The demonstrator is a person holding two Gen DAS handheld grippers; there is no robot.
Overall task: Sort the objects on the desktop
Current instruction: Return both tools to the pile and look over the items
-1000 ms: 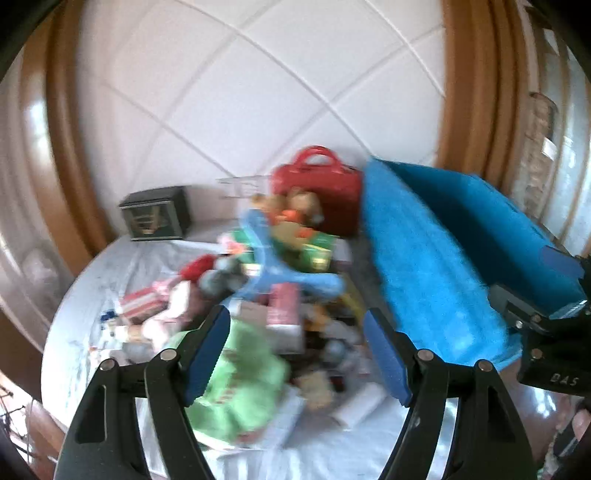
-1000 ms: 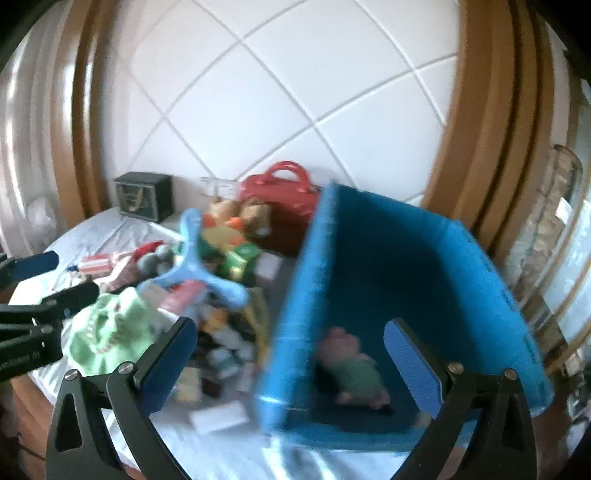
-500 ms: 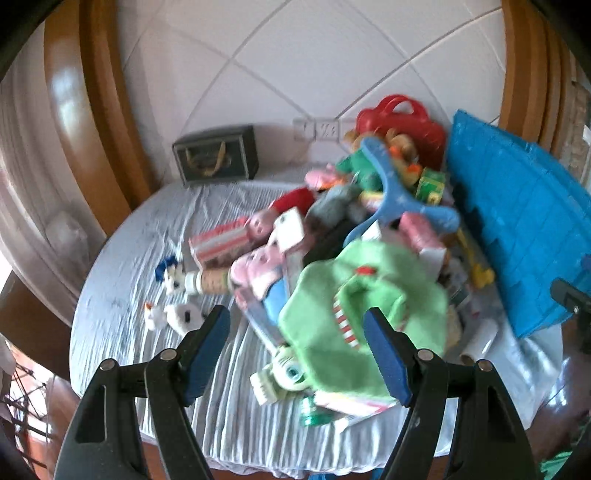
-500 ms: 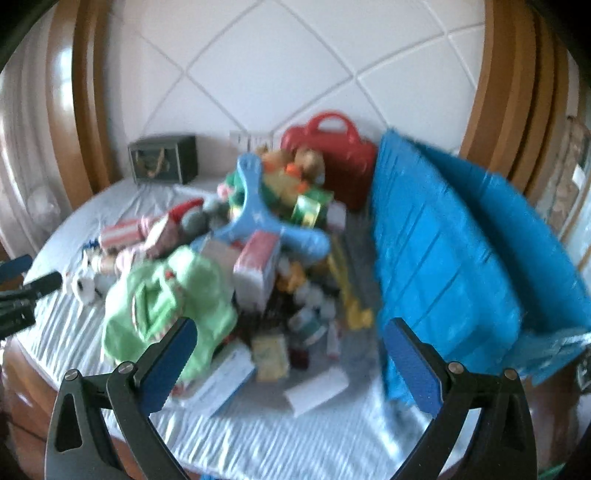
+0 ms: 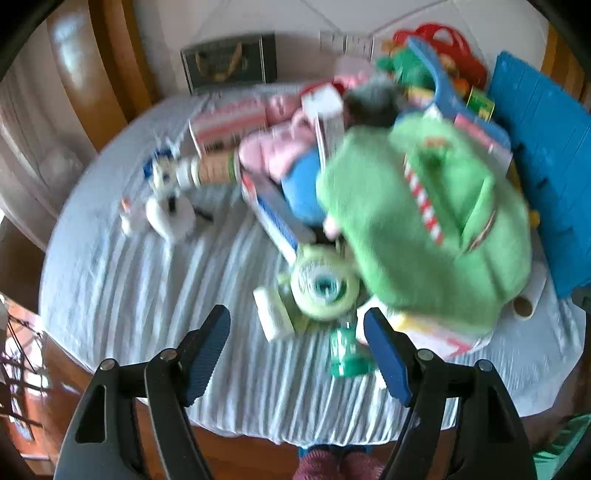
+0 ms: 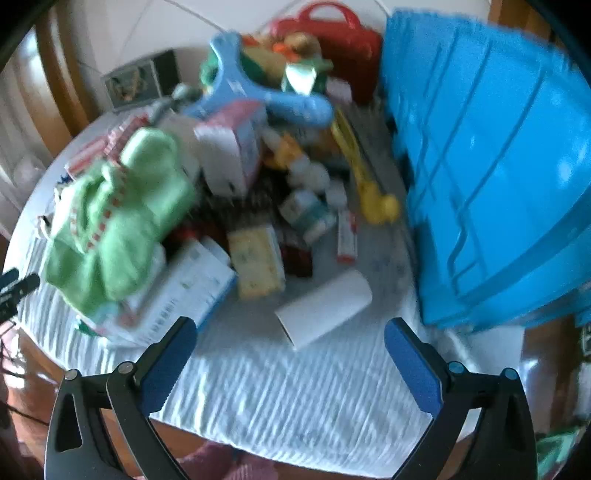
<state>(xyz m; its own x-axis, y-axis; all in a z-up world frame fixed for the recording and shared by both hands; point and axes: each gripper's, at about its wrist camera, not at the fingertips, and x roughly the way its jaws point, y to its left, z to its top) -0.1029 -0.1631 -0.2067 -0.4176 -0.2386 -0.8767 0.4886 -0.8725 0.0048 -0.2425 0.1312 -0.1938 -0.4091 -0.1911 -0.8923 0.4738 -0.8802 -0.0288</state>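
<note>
A round table (image 6: 295, 413) covered by a ribbed white cloth is seen in both views, with a heap of objects piled on it. The blue plastic bin (image 6: 491, 177) fills the right side of the right wrist view, where its ribbed wall is shown broadly; in the left wrist view only a strip of it is caught at the right edge (image 5: 546, 155).

The green plush cloth (image 5: 424, 221) is the largest item of the heap. In the left wrist view it is spread over the pile's near right part; in the right wrist view it is seen smaller, on the pile's left (image 6: 110, 221). A red handbag (image 6: 332, 33) is set at the back against the wall in both views, and a dark box (image 5: 229, 61) is seen left of it.

A blue Y-shaped toy (image 6: 258, 92), a yellow sponge-like block (image 6: 256, 260), a white paper roll (image 6: 325, 308) and a long yellow toy (image 6: 365, 177) are shown clearly only in the right wrist view. A green one-eyed round toy (image 5: 325, 288), a small green bottle (image 5: 347, 354) and a small white figure (image 5: 170, 218) are shown only in the left wrist view.

The left gripper (image 5: 295, 343) is held above the near cloth with fingers spread wide and nothing between them. The right gripper (image 6: 288, 354) is likewise wide apart and empty, with the paper roll just beyond its fingers. All is blurred.
</note>
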